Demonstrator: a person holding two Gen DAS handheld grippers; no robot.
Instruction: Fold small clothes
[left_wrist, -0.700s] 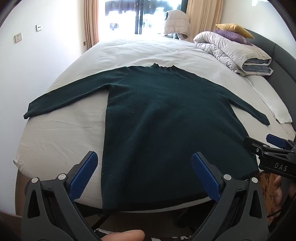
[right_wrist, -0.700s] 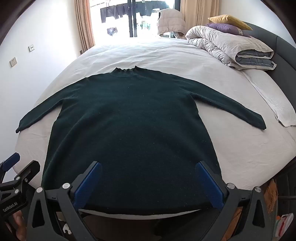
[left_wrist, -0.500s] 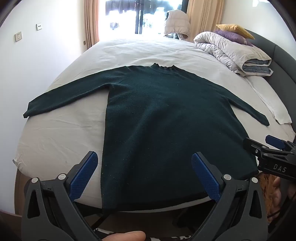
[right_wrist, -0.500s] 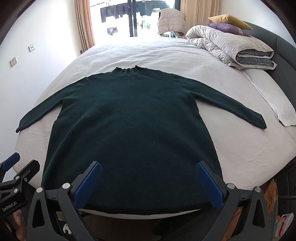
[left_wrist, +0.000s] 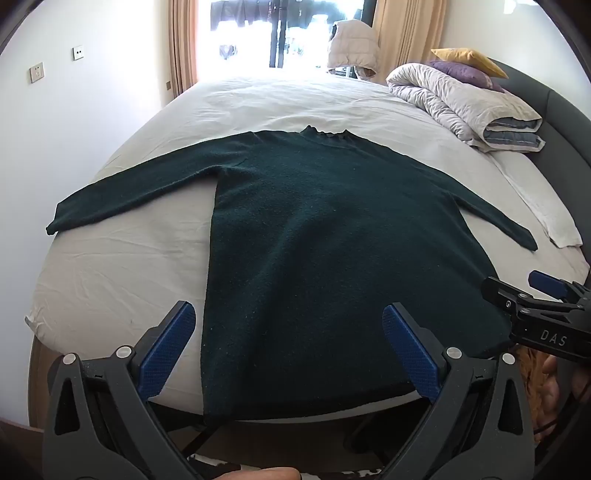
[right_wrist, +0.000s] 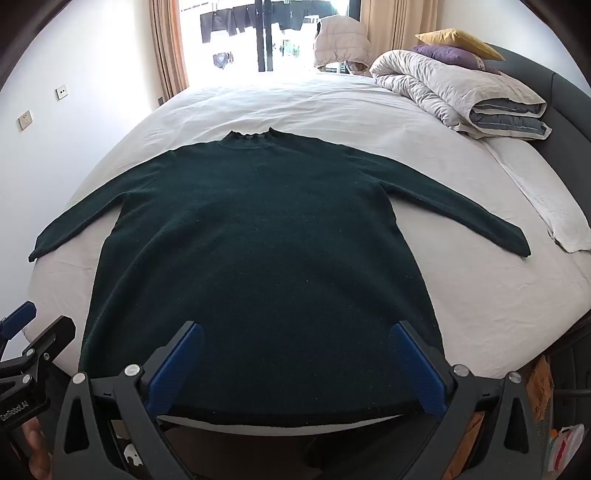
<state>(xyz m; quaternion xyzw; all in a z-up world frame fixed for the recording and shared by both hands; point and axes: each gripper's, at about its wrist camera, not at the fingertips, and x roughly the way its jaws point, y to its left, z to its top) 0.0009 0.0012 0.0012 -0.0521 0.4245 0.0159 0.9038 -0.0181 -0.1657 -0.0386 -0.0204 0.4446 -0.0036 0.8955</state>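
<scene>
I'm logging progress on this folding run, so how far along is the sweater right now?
Done: the dark green sweater lies spread flat on the bed, both sleeves out to the sides, collar at the far end. In hand: nothing; the left gripper and right gripper hover open near the hem, gripping no fabric. Left: every fold, sleeves in and body over; none has begun.

Only two bits of lettering can be read. White capitals "DAS" stand on the black body of the right gripper (left_wrist: 546, 295), seen at the right edge of the left wrist view. Small white letters reading "GenRobot.AI" run along the black body of the left gripper (right_wrist: 26, 332), at the near left edge of the right wrist view.
</scene>
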